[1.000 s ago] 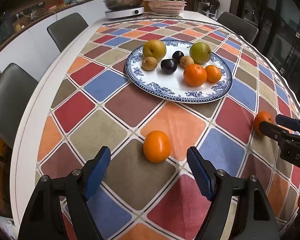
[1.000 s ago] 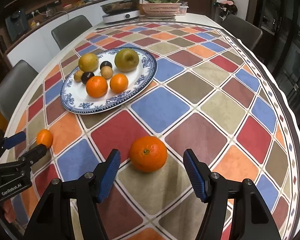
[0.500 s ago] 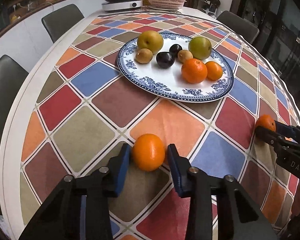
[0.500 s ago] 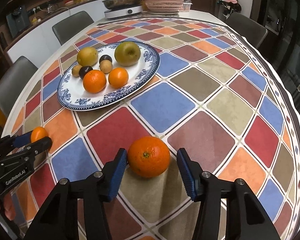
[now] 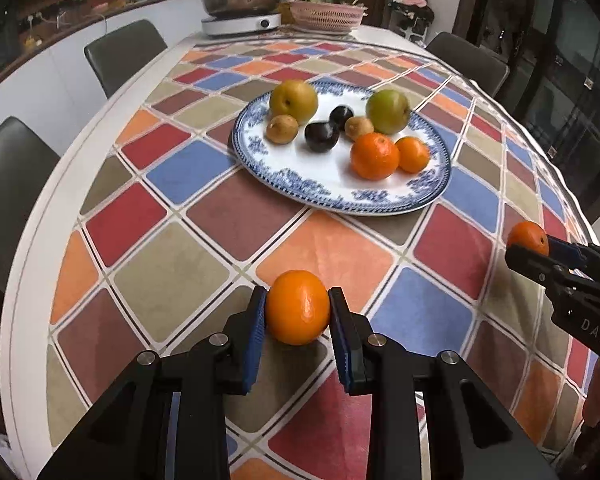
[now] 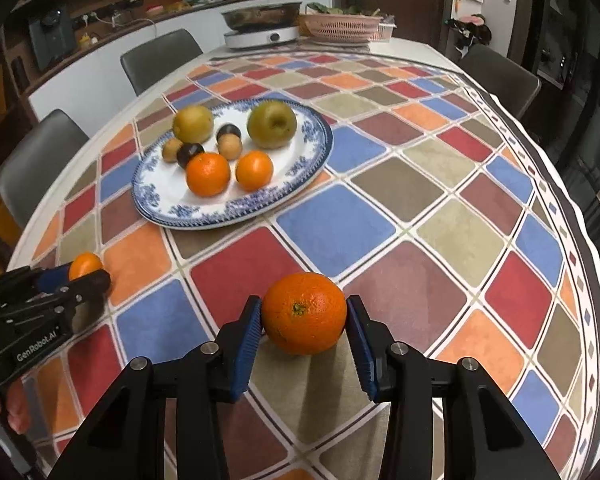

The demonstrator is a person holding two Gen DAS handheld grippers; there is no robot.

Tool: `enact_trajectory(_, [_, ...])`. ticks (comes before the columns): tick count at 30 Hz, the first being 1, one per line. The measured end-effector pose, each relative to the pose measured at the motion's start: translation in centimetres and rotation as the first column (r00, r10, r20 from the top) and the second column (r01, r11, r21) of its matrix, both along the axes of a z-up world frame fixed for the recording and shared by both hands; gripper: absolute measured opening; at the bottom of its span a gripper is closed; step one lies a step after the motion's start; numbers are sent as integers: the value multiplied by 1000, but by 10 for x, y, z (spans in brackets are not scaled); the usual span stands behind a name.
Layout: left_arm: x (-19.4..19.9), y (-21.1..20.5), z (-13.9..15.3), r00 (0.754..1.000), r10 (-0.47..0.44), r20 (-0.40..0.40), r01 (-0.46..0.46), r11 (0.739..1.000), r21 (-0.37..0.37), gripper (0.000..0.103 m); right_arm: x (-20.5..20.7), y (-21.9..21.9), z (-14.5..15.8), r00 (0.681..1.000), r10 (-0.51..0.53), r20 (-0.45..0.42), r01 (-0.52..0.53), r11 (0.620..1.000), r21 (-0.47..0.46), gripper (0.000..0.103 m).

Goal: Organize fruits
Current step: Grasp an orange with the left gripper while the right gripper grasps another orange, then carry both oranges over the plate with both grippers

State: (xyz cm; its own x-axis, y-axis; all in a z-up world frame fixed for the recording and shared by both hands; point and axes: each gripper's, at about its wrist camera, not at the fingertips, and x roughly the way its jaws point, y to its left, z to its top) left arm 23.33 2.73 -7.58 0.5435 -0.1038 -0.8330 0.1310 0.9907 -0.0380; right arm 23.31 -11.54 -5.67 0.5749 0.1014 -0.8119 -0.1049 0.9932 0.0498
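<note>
A worktop (image 6: 440,184) under a checked cloth (image 5: 204,240) carries a blue-and-white plate (image 5: 380,200) of pears, plums, kiwis and two oranges. Nearer the cameras, the right tool (image 6: 303,322) is closing its blue pads around a large orange (image 6: 304,314) sitting on the cloth, both pads touching its sides. The left tool (image 5: 298,314) is clamped on a smaller orange (image 5: 298,312), also low on the cloth, well apart from the plate.
</note>
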Motion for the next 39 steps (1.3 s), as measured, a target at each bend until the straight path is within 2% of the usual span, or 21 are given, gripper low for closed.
enact_trajectory(11, [-9,-7,52,990,-53,129,53,999,-3,30,-6,2,45,992,65,107,-71,996,52,43])
enact_trajectory(21, [13,-15,82,976,-103,190,104,995,8,30,20,4,84,975,122,186,-136,989,62,43])
enact_trajectory(31, [57,-15,86,971,-142,190,144,990,4,30,72,13,91,968,182,173,-198,977,76,43])
enact_trajectory(39, [93,-22,75,973,-165,162,164,986,16,30,119,24,75,971,210,111,-223,967,121,43])
